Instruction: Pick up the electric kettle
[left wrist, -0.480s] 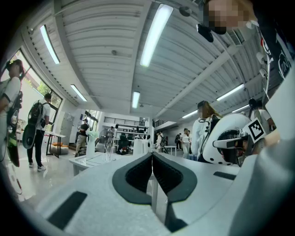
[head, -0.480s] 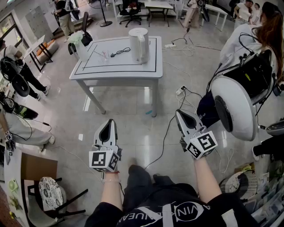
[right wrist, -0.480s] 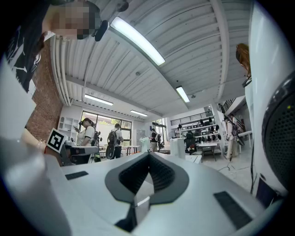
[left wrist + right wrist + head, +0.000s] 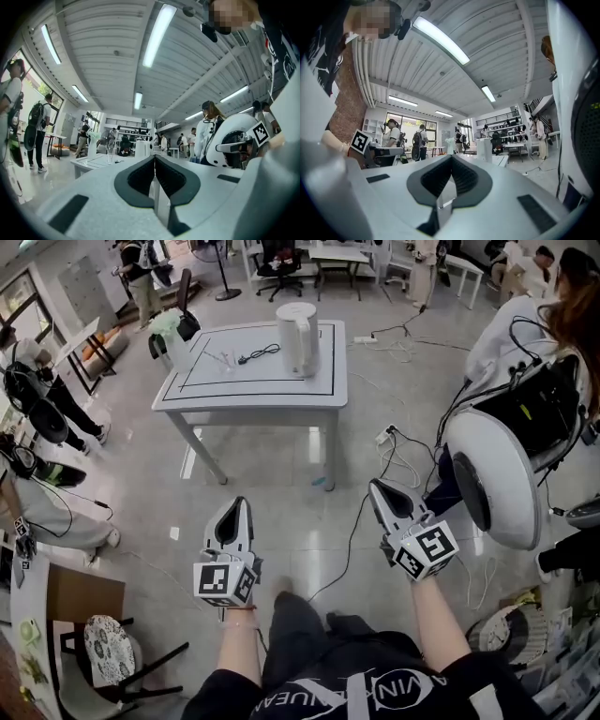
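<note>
**Both Tongs Closed, Kettle Far Across the Floor**

I held my left tongs point(image 4: 238, 502) and my right tongs point(image 4: 375, 486) level over the tiled floor point(image 4: 309, 521), in the lower half of the head view. Each pair was pressed together with nothing between the jaws. The electric kettle point(image 4: 298, 338) stood upright on the white bench point(image 4: 253, 395) at upper centre, toward the bench's right side and well apart from both tongs. A black cable point(image 4: 258, 354) lay on the bench just left of the kettle.
</note>
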`<state>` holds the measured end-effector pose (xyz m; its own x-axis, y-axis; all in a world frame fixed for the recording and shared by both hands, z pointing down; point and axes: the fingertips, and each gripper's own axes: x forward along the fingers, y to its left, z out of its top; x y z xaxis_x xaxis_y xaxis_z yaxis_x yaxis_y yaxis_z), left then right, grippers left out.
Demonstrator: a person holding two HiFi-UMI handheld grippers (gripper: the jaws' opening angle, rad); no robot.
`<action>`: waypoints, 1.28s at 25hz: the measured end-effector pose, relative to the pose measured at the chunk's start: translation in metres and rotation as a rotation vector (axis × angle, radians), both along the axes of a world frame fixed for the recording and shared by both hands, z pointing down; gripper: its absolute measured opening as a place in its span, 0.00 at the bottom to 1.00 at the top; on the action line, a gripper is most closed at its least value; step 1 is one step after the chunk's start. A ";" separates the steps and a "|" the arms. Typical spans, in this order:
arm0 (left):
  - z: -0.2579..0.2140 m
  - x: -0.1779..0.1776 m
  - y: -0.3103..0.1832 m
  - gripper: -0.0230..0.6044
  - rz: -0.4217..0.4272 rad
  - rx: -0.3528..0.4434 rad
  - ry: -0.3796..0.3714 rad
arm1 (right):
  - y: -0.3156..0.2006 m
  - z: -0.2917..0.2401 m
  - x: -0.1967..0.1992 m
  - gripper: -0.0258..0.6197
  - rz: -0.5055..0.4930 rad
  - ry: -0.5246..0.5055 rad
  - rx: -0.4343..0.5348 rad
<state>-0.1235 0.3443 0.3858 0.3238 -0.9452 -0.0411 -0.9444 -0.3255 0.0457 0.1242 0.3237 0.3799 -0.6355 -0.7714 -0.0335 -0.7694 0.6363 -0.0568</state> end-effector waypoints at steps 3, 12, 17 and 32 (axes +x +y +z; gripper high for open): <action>-0.001 0.002 0.001 0.05 0.008 0.004 -0.006 | -0.001 0.003 0.002 0.04 0.009 -0.006 -0.009; 0.002 0.002 -0.041 0.05 0.037 0.003 -0.032 | -0.045 -0.002 0.010 0.25 0.024 -0.051 -0.013; 0.010 -0.009 -0.098 0.05 0.049 -0.005 -0.032 | -0.096 0.007 0.002 0.26 0.032 -0.049 -0.025; 0.019 -0.026 -0.287 0.05 0.101 -0.024 -0.029 | -0.261 0.029 -0.028 0.26 0.058 -0.050 -0.084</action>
<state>-0.1499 0.0575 0.4051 0.4181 -0.9084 -0.0084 -0.9079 -0.4182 0.0279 0.0966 0.0629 0.4084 -0.5890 -0.8081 0.0021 -0.7995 0.5824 -0.1470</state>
